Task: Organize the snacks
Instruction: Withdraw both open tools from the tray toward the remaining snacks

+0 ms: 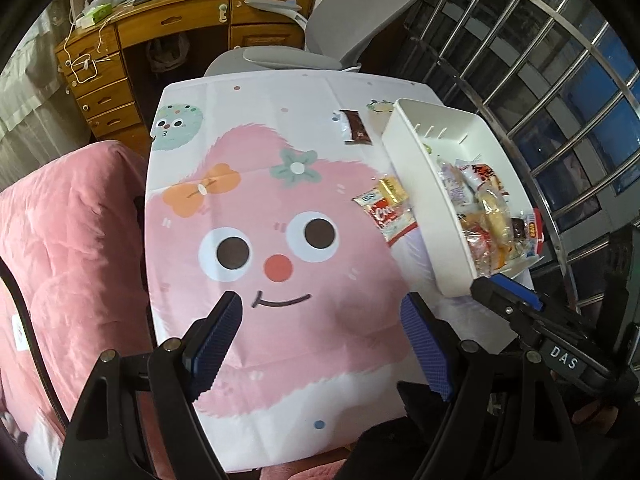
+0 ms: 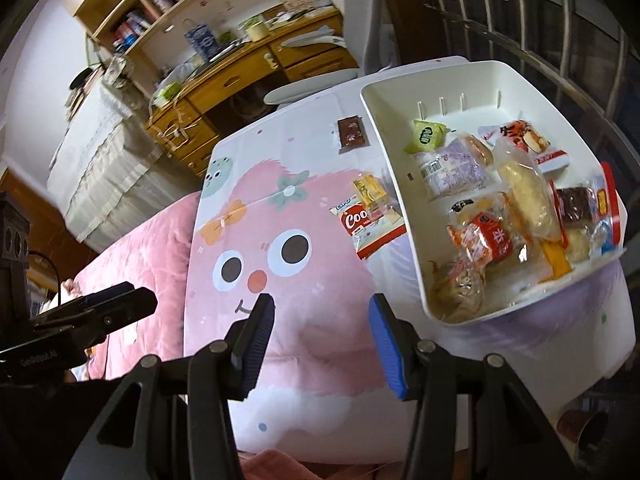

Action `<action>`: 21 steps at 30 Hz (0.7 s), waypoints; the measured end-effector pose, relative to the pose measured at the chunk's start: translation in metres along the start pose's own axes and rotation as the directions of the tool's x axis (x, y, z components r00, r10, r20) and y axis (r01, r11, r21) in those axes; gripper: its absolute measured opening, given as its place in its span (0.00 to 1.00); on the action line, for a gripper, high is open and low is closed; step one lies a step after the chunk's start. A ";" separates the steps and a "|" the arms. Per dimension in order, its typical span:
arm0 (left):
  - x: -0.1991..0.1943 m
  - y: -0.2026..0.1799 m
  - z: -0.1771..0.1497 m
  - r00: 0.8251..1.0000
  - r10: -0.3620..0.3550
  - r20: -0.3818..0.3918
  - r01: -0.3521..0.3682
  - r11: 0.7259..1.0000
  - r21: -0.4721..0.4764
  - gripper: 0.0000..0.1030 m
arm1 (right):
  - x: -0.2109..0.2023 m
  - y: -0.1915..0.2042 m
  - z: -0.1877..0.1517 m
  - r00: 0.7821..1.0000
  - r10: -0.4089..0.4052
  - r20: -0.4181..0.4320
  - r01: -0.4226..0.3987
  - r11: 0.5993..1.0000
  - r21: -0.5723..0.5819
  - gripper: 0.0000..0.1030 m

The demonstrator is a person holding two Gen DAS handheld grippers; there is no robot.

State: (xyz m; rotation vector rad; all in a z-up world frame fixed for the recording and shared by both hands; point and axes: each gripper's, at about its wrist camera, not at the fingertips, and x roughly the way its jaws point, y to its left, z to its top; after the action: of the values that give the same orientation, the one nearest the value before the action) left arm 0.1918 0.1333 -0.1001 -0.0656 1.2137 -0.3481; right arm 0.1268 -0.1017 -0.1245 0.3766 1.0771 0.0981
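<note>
A white bin [image 1: 416, 168] [image 2: 394, 184] stands on the right side of the table with several wrapped snacks in it. Left of it on the cloth lie a brown packet [image 1: 356, 126] [image 2: 352, 132], a yellow packet [image 1: 394, 190] [image 2: 370, 190] and a red-and-white cookie packet [image 1: 390, 218] [image 2: 368, 228]. My left gripper [image 1: 320, 314] hovers open over the pink cartoon face, nothing between its blue pads. My right gripper [image 2: 322, 310] hangs beside it, nearer the bin's front corner, open and empty. Each gripper shows in the other's view: the right gripper [image 1: 502, 286], the left gripper [image 2: 132, 300].
The table wears a white cloth with a pink cartoon face [image 1: 272, 248]. A pink blanket [image 1: 72, 240] lies along its left side. Behind stand a grey chair [image 1: 360, 12] and a wooden desk [image 1: 168, 24]. Metal window bars [image 1: 540, 60] close off the right.
</note>
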 end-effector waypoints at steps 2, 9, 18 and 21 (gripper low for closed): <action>0.003 0.004 0.009 1.000 0.003 -0.006 -0.003 1.000 0.001 0.78 | 0.001 0.003 0.000 1.000 -0.017 0.010 0.017 1.000 0.017 0.48; 0.019 0.015 0.054 0.999 -0.003 -0.036 0.002 0.999 -0.038 0.80 | 0.016 0.014 0.009 0.995 -0.088 0.048 0.083 0.992 0.096 0.48; 0.076 0.017 0.114 0.985 0.000 -0.171 -0.009 0.999 -0.053 0.80 | 0.069 0.009 0.024 0.980 -0.193 0.038 0.183 0.966 0.183 0.48; 0.095 0.015 0.135 0.981 0.020 -0.196 -0.026 0.999 -0.031 0.80 | 0.085 0.003 0.029 0.976 -0.216 0.035 0.203 0.955 0.216 0.48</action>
State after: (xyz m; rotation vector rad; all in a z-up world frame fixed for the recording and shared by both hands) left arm 0.3493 0.1008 -0.1419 -0.0469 1.4138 -0.3195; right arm 0.1931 -0.0844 -0.1832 0.4505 1.0664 -0.2172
